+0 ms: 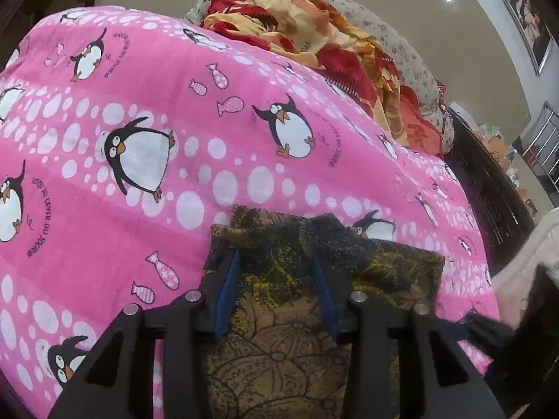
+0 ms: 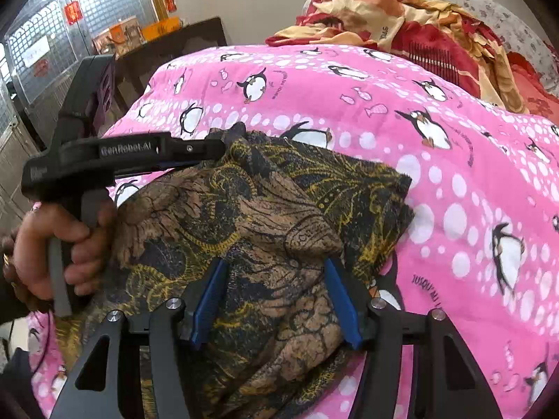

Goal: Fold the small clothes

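Both grippers point downward, the left gripper and right gripper with jaws parted, a hand gripping the left's handle.

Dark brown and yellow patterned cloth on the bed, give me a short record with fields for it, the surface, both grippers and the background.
garment: dark brown and yellow patterned cloth, bunched, partly folded
surface: pink penguin-print bedsheet
left gripper: open, blue pads astride the cloth
right gripper: open, cloth between its fingers
left hand: holding the left gripper's handle
background: red and orange floral blanket, heaped at the far end
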The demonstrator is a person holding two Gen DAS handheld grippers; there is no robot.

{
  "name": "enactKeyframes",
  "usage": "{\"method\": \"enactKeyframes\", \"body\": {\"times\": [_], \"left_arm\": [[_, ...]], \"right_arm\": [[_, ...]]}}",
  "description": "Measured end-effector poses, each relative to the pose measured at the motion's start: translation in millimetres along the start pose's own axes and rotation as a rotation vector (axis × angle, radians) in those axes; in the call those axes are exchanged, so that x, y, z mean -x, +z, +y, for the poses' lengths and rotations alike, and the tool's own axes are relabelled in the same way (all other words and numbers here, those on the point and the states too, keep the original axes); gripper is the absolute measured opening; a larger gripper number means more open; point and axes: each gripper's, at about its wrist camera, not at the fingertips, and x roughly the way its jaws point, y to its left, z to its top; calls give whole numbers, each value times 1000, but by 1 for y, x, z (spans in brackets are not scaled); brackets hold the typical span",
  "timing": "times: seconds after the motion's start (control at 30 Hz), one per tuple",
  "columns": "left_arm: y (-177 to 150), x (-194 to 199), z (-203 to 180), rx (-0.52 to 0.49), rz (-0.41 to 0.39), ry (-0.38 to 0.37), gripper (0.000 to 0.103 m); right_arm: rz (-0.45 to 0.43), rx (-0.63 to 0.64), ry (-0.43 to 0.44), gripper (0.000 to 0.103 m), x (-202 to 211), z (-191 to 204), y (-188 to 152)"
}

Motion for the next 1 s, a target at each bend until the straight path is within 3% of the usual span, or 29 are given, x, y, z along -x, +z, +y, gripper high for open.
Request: {"method": "enactKeyframes", "body": {"times": [0.1, 0.13, 0.23, 0.27, 0.33, 0.43, 0.5, 0.6, 0.67, 0.77, 0.87, 0.93, 1.0], "left_arm": [[-1, -1, -3, -11, -3, 17, 41], [-1, -1, -4, -12, -4, 18, 41], [-1, -2, -4, -8, 1, 11, 43], [-1, -4, -4, -7, 9, 10, 43], [-1, -4, -8, -17, 13, 11, 50], [5, -4, -15, -56, 58, 6, 72], [10, 8, -20, -88, 86, 29, 72], [6, 56, -23, -121, 27, -1, 72], [-13, 97, -31, -185, -15, -34, 72], [-50, 132, -38, -257, -3, -35, 72], [-93, 133, -38, -269, 70, 6, 72], [-120, 115, -35, -269, 144, 45, 73], [-135, 110, -40, -331, 86, 113, 80]], "right_arm": [[-85, -27, -68, 62, 17, 0, 18], [-77, -36, -93, 62, 12, 2, 24], [74, 43, -162, 65, -33, 6, 21], [51, 92, -188, 67, -36, 11, 19], [76, 53, -198, 67, -33, 11, 24], [97, 7, -205, 67, -8, 20, 31], [73, 36, -227, 70, 18, 37, 23], [26, 72, -220, 84, 55, 72, -7], [-3, 107, -219, 84, 70, 98, -33], [10, 135, -183, 84, 69, 125, -72], [81, 138, -213, 85, 50, 131, -101], [120, 104, -233, 101, 36, 126, -118], [105, -4, -171, 103, 33, 111, -128]]}}
